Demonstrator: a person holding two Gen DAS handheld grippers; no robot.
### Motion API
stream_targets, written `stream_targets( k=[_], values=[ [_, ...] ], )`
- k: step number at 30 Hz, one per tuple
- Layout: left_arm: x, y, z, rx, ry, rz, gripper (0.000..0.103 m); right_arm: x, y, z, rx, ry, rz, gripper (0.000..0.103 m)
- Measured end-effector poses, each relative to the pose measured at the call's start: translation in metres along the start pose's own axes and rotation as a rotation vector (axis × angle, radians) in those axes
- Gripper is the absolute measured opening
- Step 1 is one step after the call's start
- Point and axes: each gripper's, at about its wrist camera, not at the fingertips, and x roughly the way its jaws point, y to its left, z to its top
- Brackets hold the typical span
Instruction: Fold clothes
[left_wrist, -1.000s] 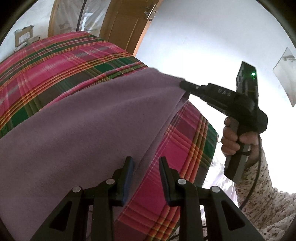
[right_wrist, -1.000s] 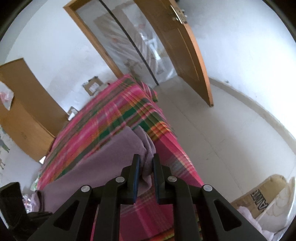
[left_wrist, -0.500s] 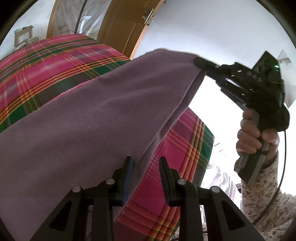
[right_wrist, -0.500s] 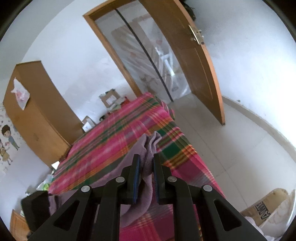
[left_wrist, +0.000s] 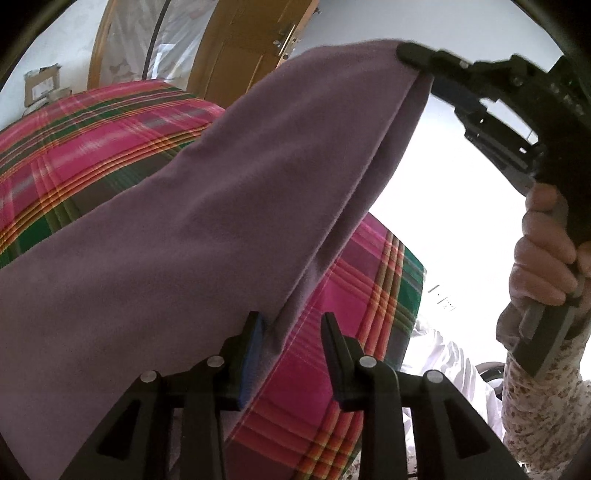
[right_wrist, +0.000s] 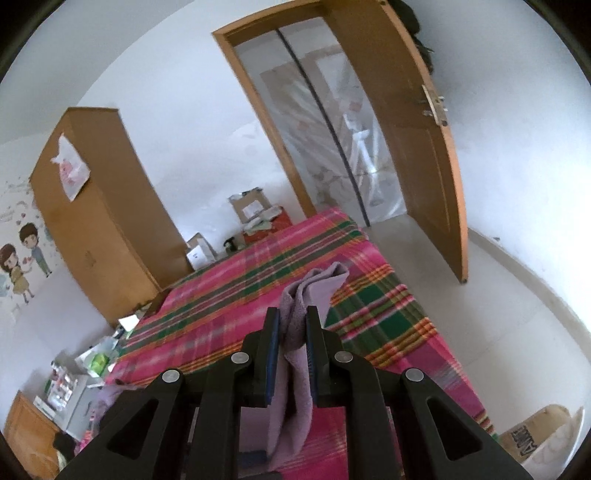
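**Purple cloth held aloft over the bed between two grippers**

The purple cloth (left_wrist: 207, 206) hangs in the air above the plaid bed (right_wrist: 258, 295), stretched between both tools. The right hand-held gripper (right_wrist: 292, 354) is pinched narrow on a bunched corner, which sticks out past its tips toward 12 o'clock. In the left wrist view it appears at 1 o'clock, gripped by a hand (left_wrist: 546, 254). The left hand-held gripper (left_wrist: 291, 350) stands with a moderate gap between its fingers; the cloth's edge lies against the inner finger, but whether it is truly clamped cannot be told.

Risk, as a judgement: if the left side has no firm hold, that edge could slide free and the cloth would swing down from the right corner alone, spoiling any fold line. The doubled layers near the right corner could also shift apart.

Hidden: the cloth's lower and far edges run out of frame, so its kind and how many folds it carries stay unclear.
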Motion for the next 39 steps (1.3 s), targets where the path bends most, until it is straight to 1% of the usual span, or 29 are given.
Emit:
stream_targets(
  k=[5,6,11,13,18,22,24,31,33,36,39],
  values=[
    [0.000,-0.001,-0.001,0.012,-0.006,0.001,0.033,-0.003,0.026,0.001,-0.048,-0.004,0.030,0.014],
    [0.004,-0.003,-0.002,0.010,-0.006,-0.004,0.033,-0.003,0.030,0.002,-0.054,-0.002,0.038,0.014],
    [0.001,0.006,-0.005,-0.008,-0.004,-0.045,0.033,-0.003,0.050,0.001,-0.098,0.003,0.068,0.014],
    [-0.002,0.011,-0.006,-0.030,-0.002,-0.066,0.033,-0.003,0.058,0.000,-0.111,0.007,0.078,0.014],
    [-0.014,0.017,-0.013,-0.076,0.000,-0.075,0.032,-0.003,0.073,-0.004,-0.139,0.014,0.096,0.014],
    [-0.037,0.026,-0.019,-0.111,-0.052,-0.070,0.033,-0.002,0.089,-0.008,-0.162,0.022,0.116,0.014],
    [-0.052,0.031,-0.022,-0.134,-0.091,-0.063,0.033,-0.001,0.096,-0.010,-0.176,0.029,0.125,0.014],
    [-0.102,0.056,-0.031,-0.218,-0.203,-0.004,0.033,0.007,0.128,-0.024,-0.243,0.060,0.168,0.014],
    [-0.117,0.063,-0.034,-0.249,-0.238,0.011,0.033,0.012,0.137,-0.029,-0.262,0.076,0.181,0.014],
    [-0.142,0.069,-0.043,-0.264,-0.298,0.042,0.033,0.023,0.151,-0.040,-0.277,0.109,0.202,0.014],
    [-0.159,0.079,-0.048,-0.293,-0.336,0.034,0.033,0.033,0.159,-0.052,-0.284,0.141,0.219,0.014]
  ],
)
